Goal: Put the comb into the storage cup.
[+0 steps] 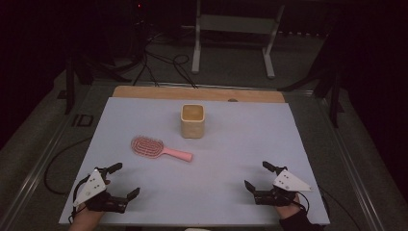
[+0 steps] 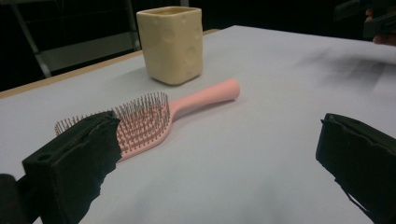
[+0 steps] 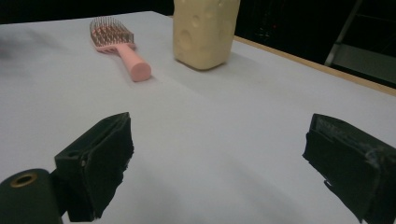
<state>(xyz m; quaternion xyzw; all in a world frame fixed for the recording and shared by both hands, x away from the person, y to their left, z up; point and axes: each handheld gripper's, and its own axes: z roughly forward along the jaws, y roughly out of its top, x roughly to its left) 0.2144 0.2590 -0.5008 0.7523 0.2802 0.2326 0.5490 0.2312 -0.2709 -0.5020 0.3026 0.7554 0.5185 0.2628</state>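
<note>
Item: pink hairbrush (image 1: 159, 149), bristles up, 7 o'clock of cream cup (image 1: 193, 121); 2 grippers, left gripper (image 1: 126, 181) and right gripper (image 1: 255, 177), gape empty; pinch handle squarely.

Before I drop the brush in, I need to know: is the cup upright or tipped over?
Upright. The cup stands on its base on the table, mouth facing up, beside the brush.

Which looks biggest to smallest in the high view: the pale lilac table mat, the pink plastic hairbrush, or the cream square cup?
1. Pale lilac table mat, by far the largest.
2. Pink plastic hairbrush, longer than the cup is tall.
3. Cream square cup, shorter but bulkier; these two are close, so their order is unsure.
</note>
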